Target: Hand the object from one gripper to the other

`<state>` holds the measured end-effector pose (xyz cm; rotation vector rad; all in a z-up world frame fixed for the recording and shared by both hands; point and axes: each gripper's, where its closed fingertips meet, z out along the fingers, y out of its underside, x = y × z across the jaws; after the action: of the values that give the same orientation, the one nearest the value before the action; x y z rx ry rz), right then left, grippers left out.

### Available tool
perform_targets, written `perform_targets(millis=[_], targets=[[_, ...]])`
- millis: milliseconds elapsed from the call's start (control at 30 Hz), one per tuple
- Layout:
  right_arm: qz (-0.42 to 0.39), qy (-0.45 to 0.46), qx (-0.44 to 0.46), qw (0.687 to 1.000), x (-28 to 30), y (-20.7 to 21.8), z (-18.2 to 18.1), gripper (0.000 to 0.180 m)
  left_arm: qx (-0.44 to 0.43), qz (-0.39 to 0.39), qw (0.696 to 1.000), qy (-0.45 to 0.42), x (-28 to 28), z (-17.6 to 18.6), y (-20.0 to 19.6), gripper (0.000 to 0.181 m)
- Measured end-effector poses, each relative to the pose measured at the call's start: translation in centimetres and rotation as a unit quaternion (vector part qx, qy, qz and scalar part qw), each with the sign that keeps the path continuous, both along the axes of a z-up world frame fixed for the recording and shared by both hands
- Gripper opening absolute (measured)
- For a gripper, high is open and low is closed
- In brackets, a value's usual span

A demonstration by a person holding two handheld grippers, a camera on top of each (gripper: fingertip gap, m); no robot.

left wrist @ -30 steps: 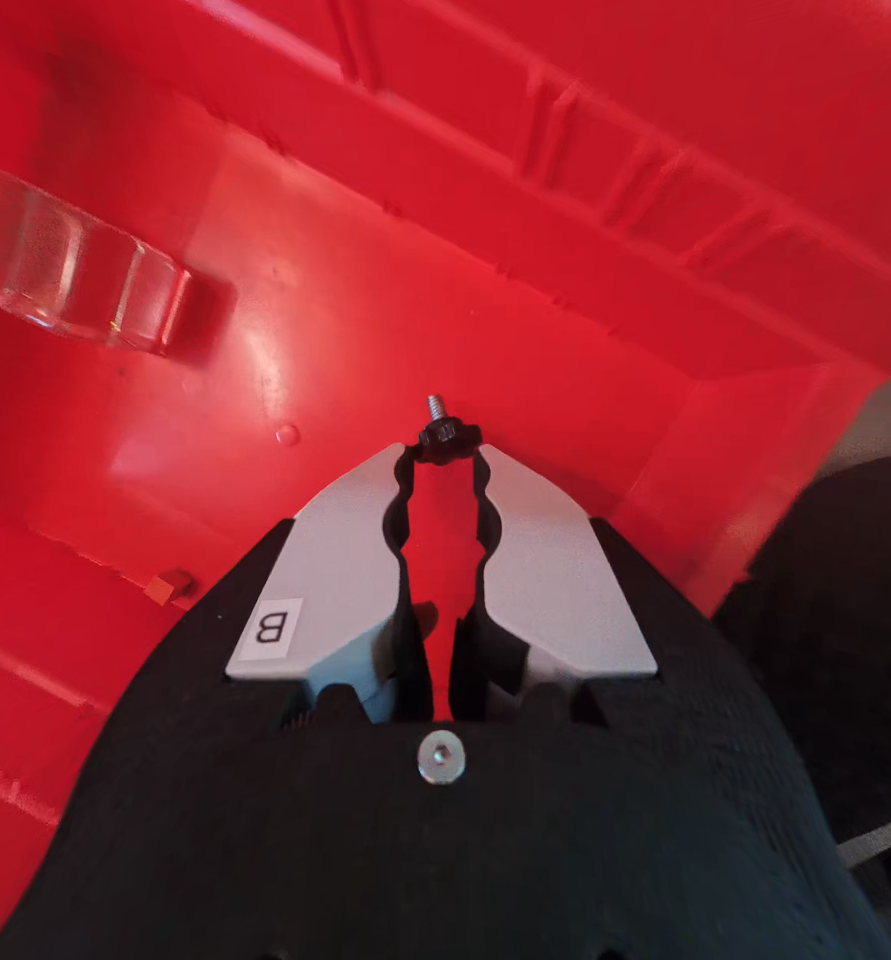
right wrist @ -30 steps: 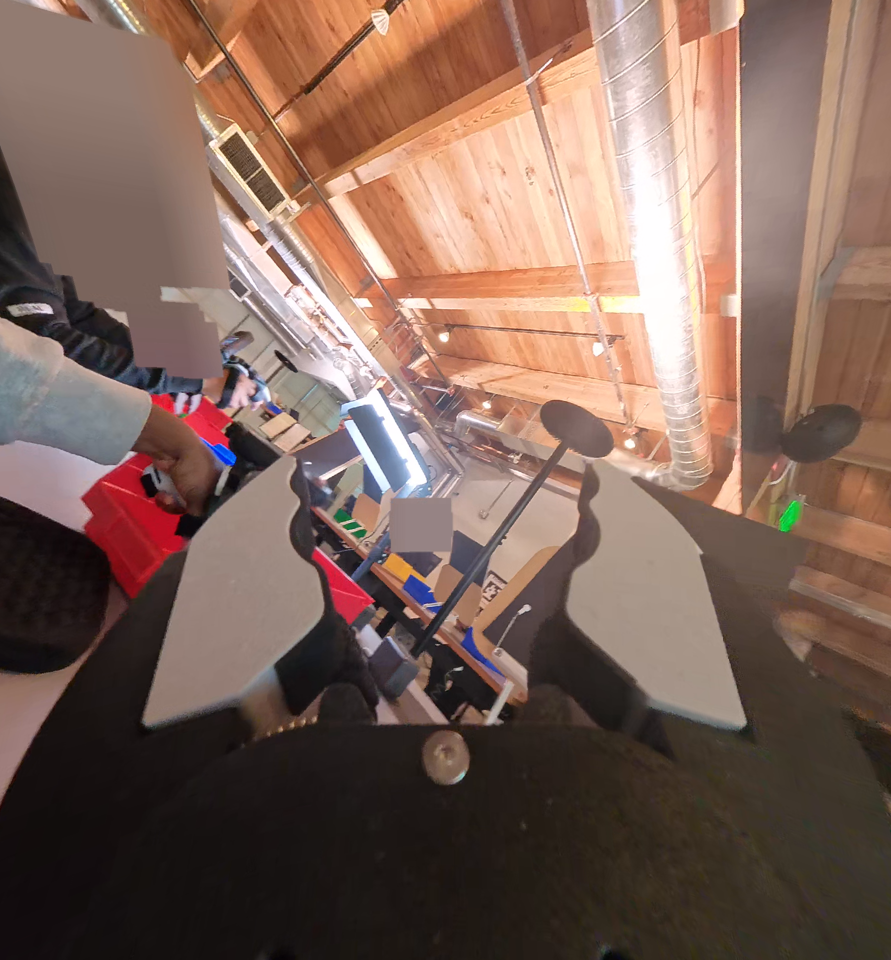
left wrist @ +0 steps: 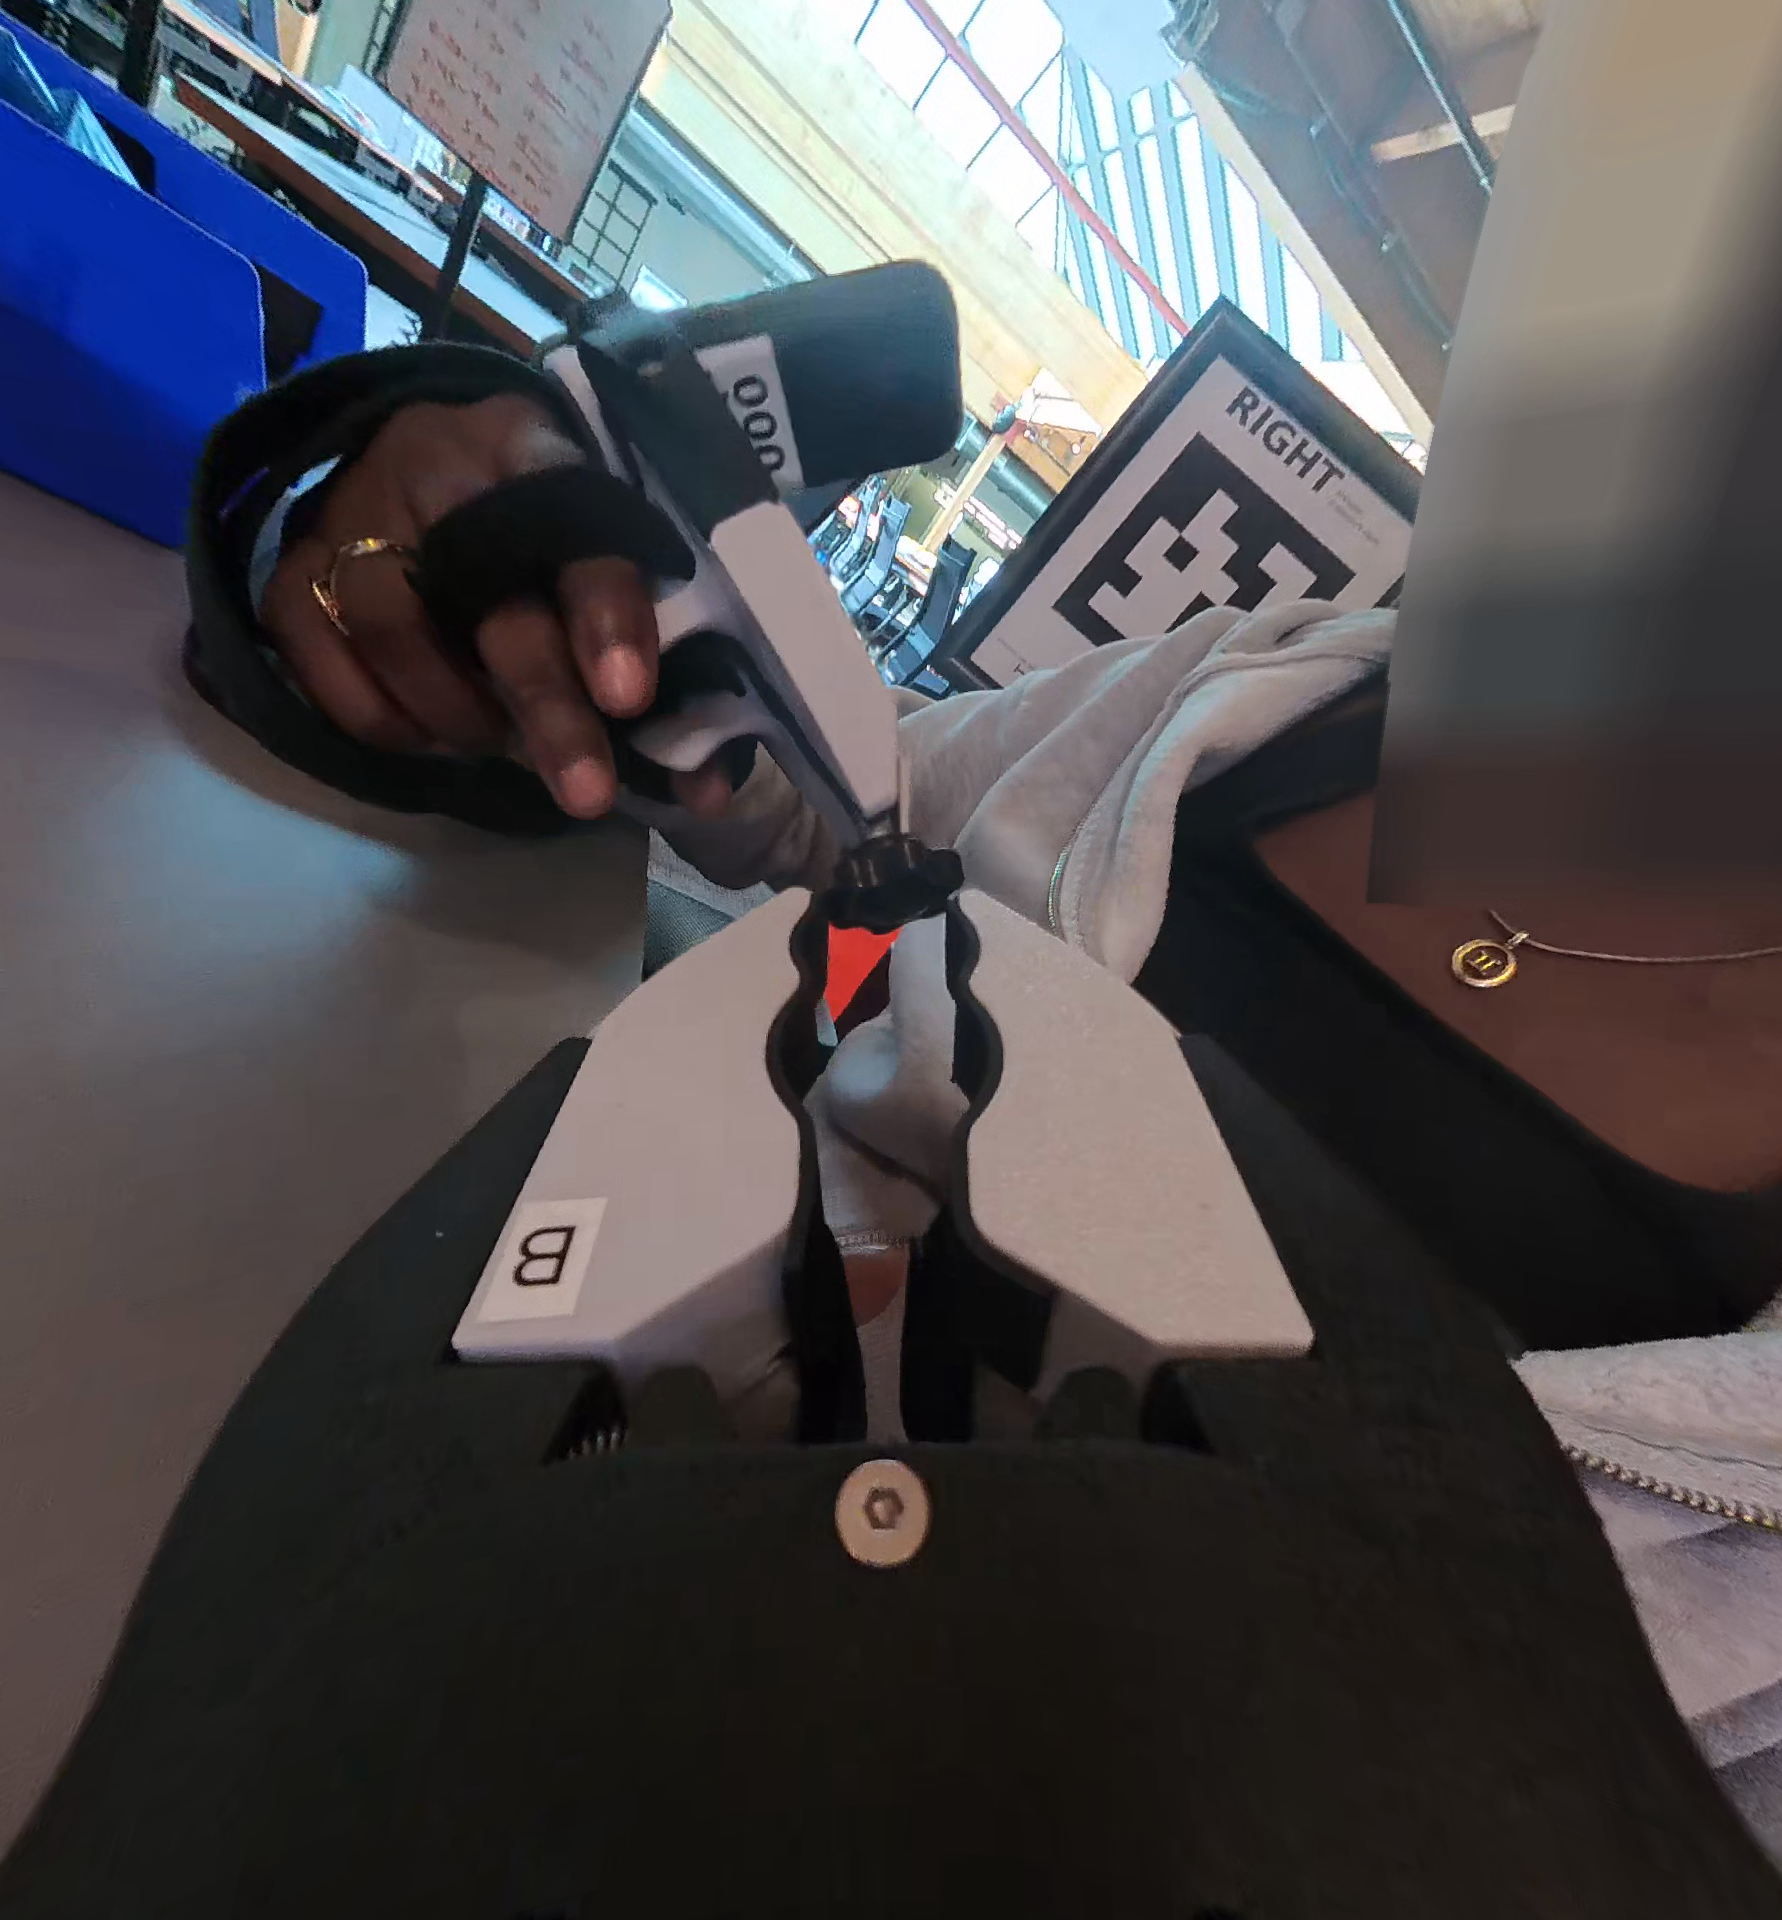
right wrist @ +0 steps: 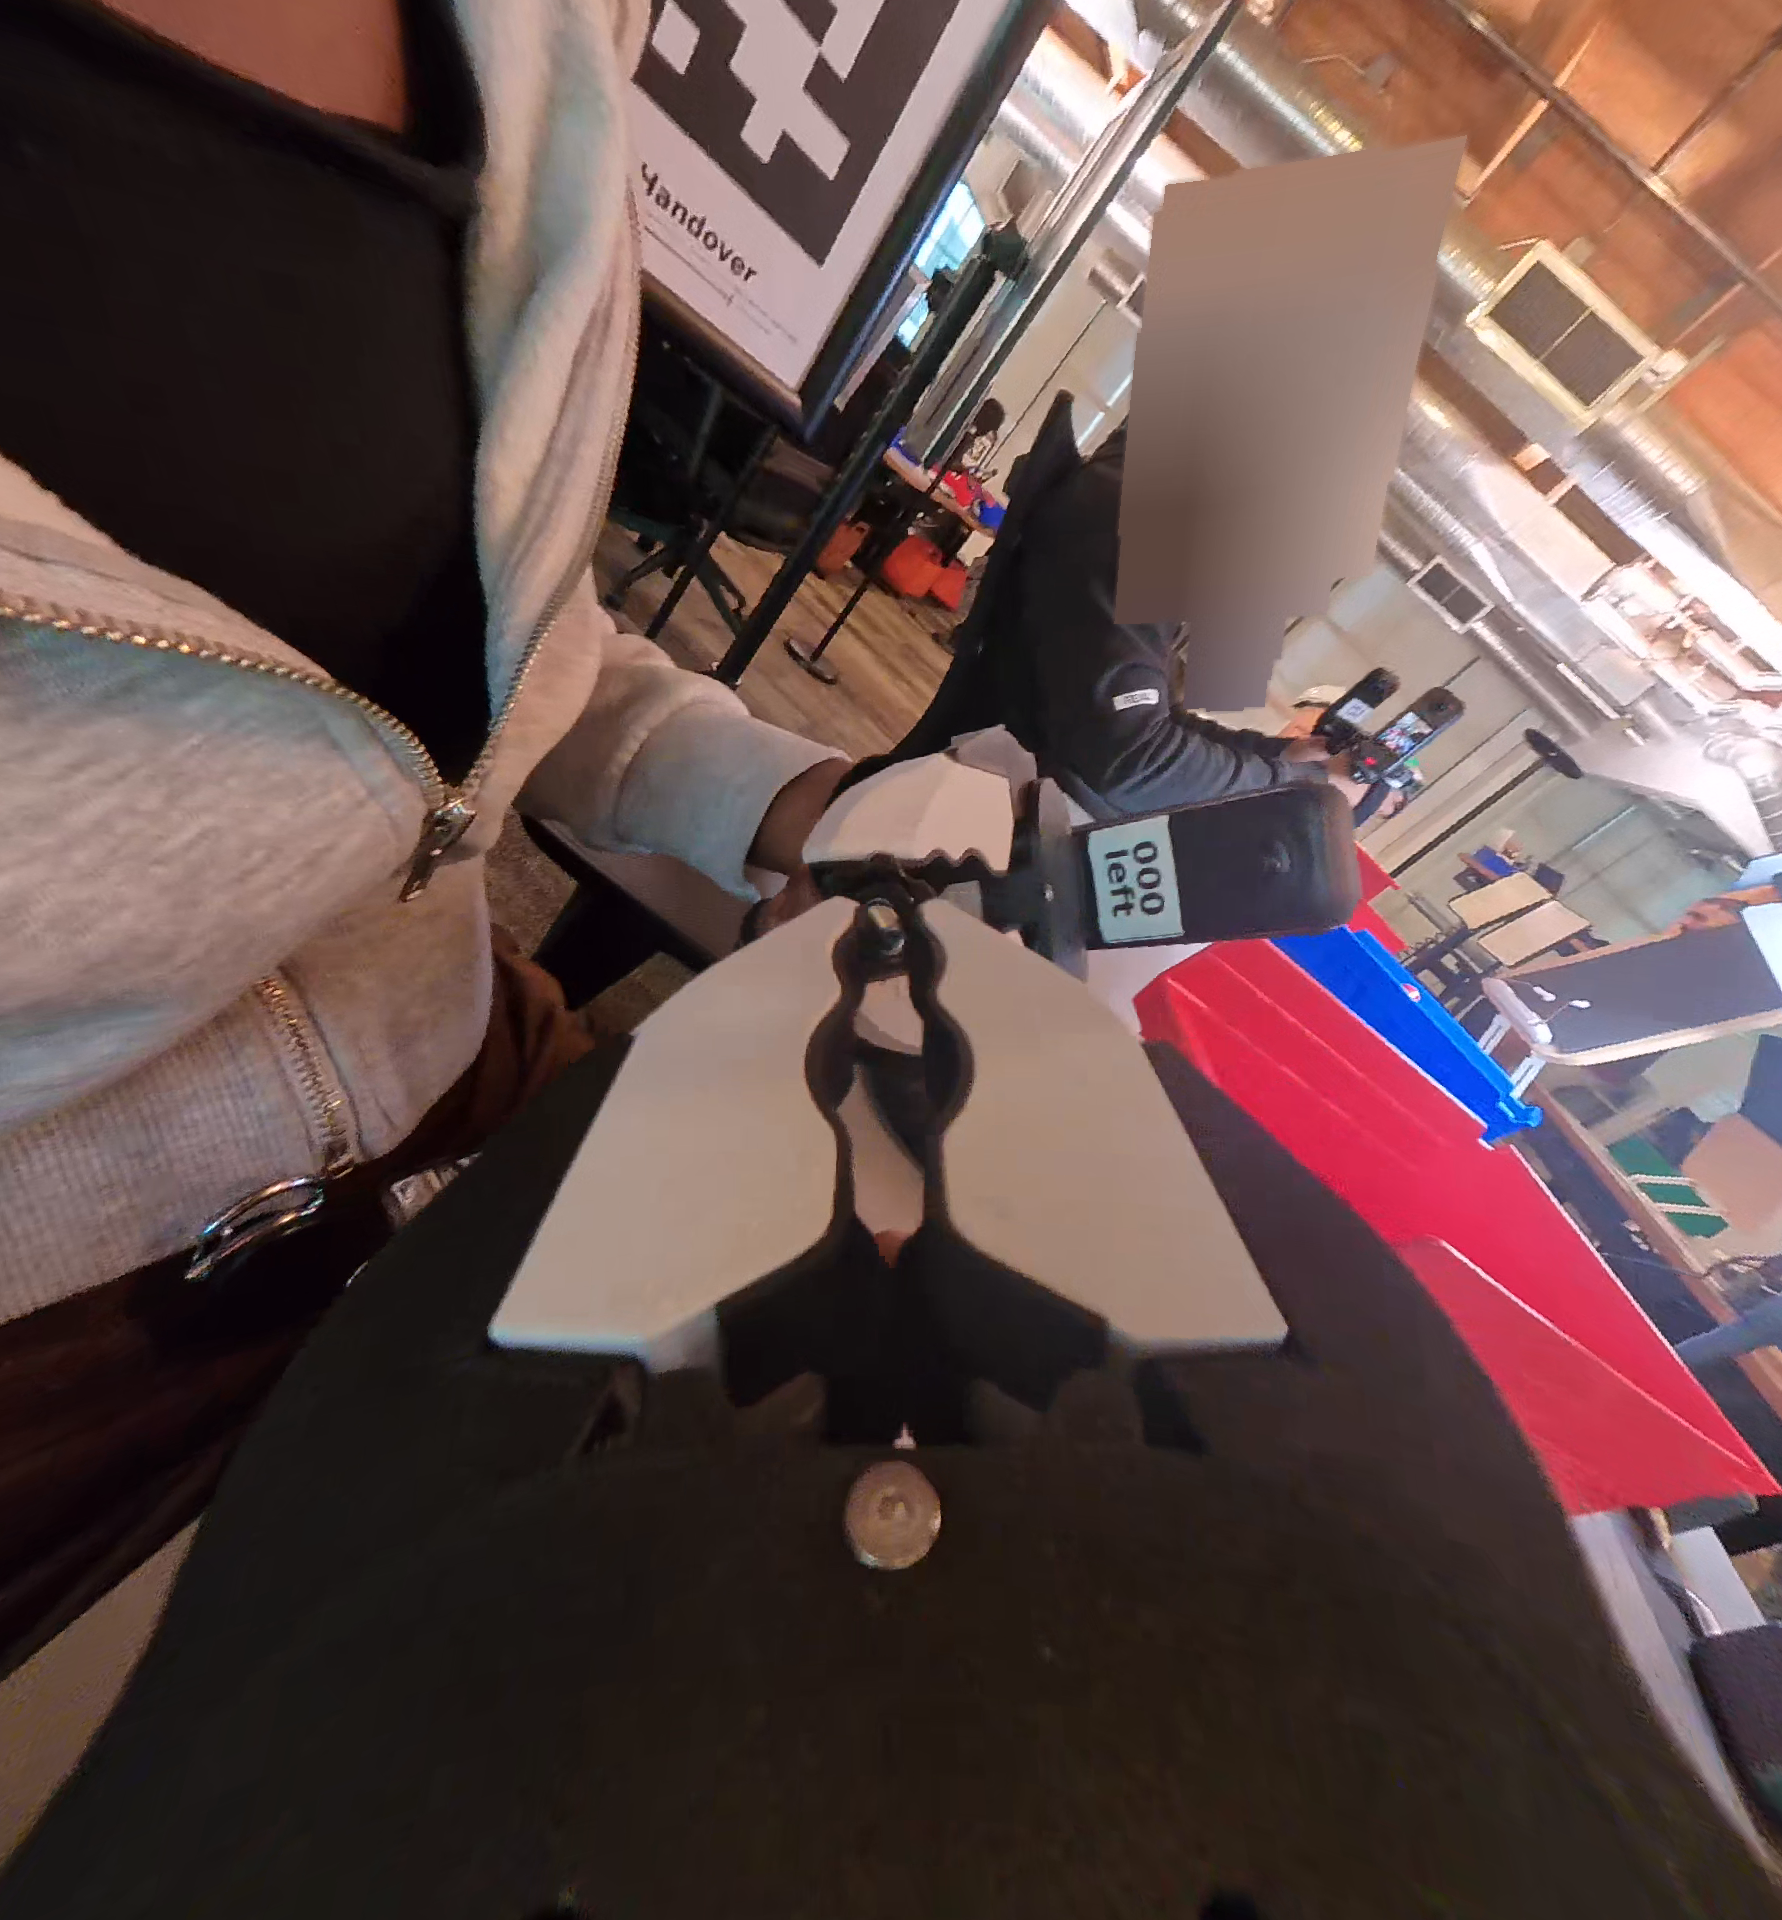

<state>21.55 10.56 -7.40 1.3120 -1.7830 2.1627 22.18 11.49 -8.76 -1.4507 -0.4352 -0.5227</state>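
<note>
Now my right hand [left wrist: 430, 603] grips its handle with the fingers curled round it, and my right gripper [left wrist: 871, 831] slants down from the upper left to meet the tips of my left gripper [left wrist: 882, 909] head-on. My left forearm, in a pale grey sleeve [right wrist: 689, 790], reaches in from the left in the right wrist view, and the left gripper lies sideways across the right one's tips.

My left gripper is clamped on the black knob [left wrist: 892, 883] of a small knob screw: its two grey fingers [left wrist: 679, 1122] come together at the very tips, the knob pinched between them and jutting just past them. My right gripper [right wrist: 882, 935] is drawn in almost fully, with only the narrow scalloped slot left between its fingers, and its tips sit round the screw's metal threaded end [right wrist: 879, 920]. Whether they press on the thread or merely enclose it, I cannot tell.

So the screw hangs between the two tools, above the grey table [left wrist: 191, 987]. Beyond my right gripper, to its right, stand a red bin [right wrist: 1386, 1122] and a blue bin [right wrist: 1417, 997]
</note>
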Motion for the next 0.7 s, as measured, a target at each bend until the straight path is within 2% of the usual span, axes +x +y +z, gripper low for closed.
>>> perform_targets(millis=[33,133,167,233,267,333,400,433,467,533,700], targets=[[0.002,0.003,0.007,1.0,0.0,0.0,-0.2,0.007,-0.006,-0.001,1.0,0.002,0.1,-0.2,0.1,0.021],[0.003,-0.013,0.032,0.999,0.0,0.0,-0.3,0.006,-0.01,0.014,0.999,0.032,-0.2,0.0,0.1,0.022],[-0.006,-0.03,0.04,0.999,-0.3,-0.1,-0.1,0.006,-0.007,0.044,0.997,0.058,-0.9,0.4,-0.1,0.028],[-0.033,-0.087,0.054,0.994,-1.4,-0.7,0.4,0.006,-0.022,0.153,0.977,0.148,-3.1,1.1,-0.6,0.052],[-0.038,-0.126,0.065,0.989,-2.0,-0.9,0.7,0.006,-0.041,0.212,0.953,0.212,-4.1,1.3,-1.1,0.058],[-0.04,-0.226,0.095,0.969,-3.0,-1.4,1.1,0.006,-0.091,0.306,0.875,0.363,-5.2,1.7,-2.0,0.061],[-0.025,-0.333,0.121,0.935,-3.9,-1.7,1.5,0.006,-0.13,0.352,0.79,0.485,-5.3,2.3,-2.3,0.056],[-0.014,-0.38,0.134,0.915,-4.3,-1.8,1.6,0.006,-0.148,0.36,0.767,0.51,-5.4,2.3,-2.3,0.055],[-0.004,-0.418,0.145,0.897,-4.7,-1.9,1.7,0.006,-0.157,0.361,0.761,0.516,-5.5,2.1,-2.2,0.053],[0.016,-0.461,0.165,0.872,-5.1,-1.9,1.7,0.006,-0.145,0.361,0.769,0.507,-5.5,2.2,-2.1,0.044],[0.025,-0.468,0.179,0.865,-4.8,-1.9,1.4,0.006,-0.129,0.36,0.793,0.475,-5.6,2.1,-2.2,0.025]])
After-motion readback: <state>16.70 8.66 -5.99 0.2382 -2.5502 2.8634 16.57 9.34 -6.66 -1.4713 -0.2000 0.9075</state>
